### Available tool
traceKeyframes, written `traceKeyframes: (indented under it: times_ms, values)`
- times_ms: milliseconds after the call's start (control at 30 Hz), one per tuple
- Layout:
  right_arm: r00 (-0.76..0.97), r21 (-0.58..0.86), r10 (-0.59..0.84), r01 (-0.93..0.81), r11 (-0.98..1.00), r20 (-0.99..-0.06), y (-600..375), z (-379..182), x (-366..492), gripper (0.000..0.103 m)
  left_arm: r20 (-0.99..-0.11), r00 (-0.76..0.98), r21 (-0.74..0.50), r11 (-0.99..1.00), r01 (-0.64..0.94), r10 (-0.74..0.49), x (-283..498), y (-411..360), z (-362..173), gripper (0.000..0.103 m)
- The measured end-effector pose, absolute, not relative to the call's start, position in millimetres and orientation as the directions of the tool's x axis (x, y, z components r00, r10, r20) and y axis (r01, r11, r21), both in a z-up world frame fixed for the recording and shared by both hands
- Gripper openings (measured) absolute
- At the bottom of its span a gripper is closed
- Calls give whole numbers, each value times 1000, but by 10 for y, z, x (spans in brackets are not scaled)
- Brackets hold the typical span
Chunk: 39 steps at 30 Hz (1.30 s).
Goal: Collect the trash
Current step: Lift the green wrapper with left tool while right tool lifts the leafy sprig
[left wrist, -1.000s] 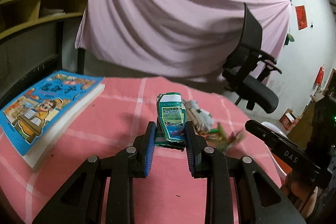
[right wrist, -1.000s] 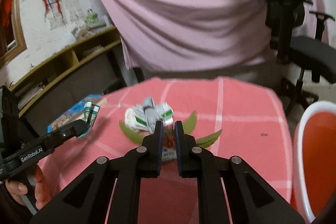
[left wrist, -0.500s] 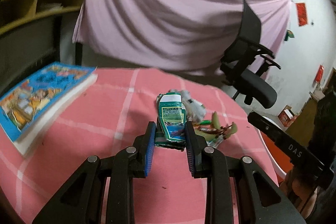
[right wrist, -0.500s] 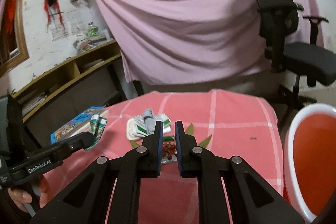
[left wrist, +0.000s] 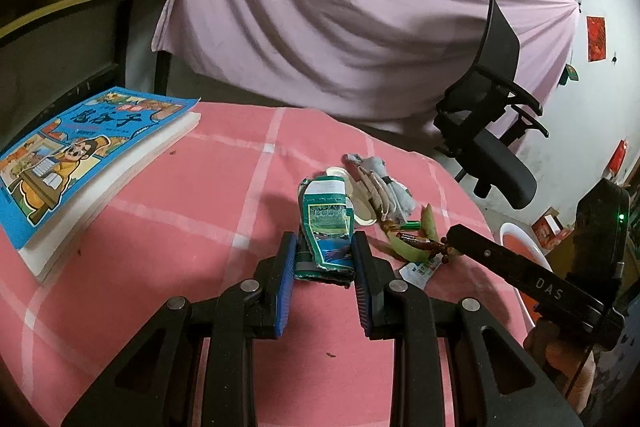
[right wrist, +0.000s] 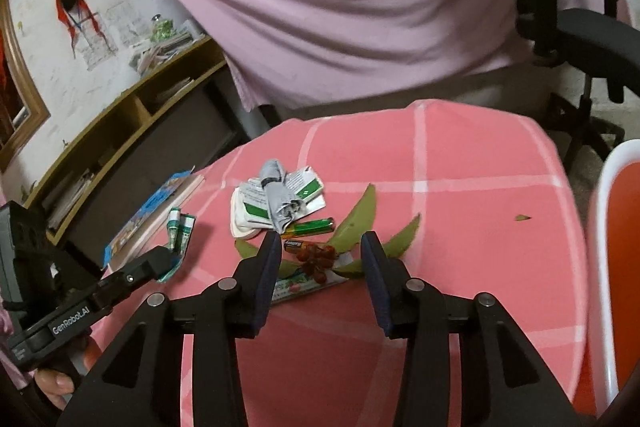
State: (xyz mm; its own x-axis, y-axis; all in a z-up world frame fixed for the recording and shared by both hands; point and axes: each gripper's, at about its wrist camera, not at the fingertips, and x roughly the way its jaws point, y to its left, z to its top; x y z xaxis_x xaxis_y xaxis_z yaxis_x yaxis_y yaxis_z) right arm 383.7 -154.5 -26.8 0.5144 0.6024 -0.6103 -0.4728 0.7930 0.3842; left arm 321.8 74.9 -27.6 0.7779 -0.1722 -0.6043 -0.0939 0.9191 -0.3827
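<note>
The left gripper (left wrist: 324, 259) pinches a crushed green carton (left wrist: 326, 231) above the pink tablecloth (left wrist: 160, 227). The right gripper (right wrist: 320, 259), jaws wide and empty, frames the berry sprig (right wrist: 316, 255); closing there may scatter berries or snag leaves (right wrist: 356, 215).

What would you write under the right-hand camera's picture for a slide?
Right gripper, jaws open, over red berries and green leaves on a pink checked tablecloth.
</note>
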Motion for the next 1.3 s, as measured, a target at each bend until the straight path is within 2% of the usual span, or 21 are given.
traceKeyframes:
  times_ms: [133, 167, 233, 500, 633, 867, 1033, 1300]
  values:
    - [497, 378, 604, -484, 789, -623, -1487, -282, 3853, 20, -605, 777, -383, 919, -94, -172, 3221, 757, -277, 23]
    - [491, 373, 603, -490, 788, -629, -1473, -288, 3850, 12, -603, 779, -383, 919, -93, -173, 3221, 757, -279, 23]
    - [490, 363, 598, -495, 790, -634, -1443, -286, 3830, 11, -597, 783, -382, 920, -85, -175, 3215, 755, -277, 23]
    - [547, 337, 598, -507, 793, -585, -1499, -186, 3742, 9, -566, 807, -371, 926, -65, -170, 3124, 722, -248, 23]
    - [591, 332, 600, -505, 797, -540, -1570, -116, 3684, 9, -517, 840, -366, 930, -42, -165, 3013, 696, -183, 23]
    - [683, 336, 619, -521, 785, -387, -1792, 50, 3468, 9, -412, 901, -298, 954, 9, -137, 2755, 520, -30, 23]
    - [749, 274, 598, -534, 800, -285, -1921, 193, 3242, 9, -338, 936, -238, 971, 18, -100, 2589, 332, 72, 23]
    - [835, 176, 520, -493, 852, -178, -2248, 348, 3028, 9, -312, 941, -209, 976, 65, -130, 2541, -80, 145, 23]
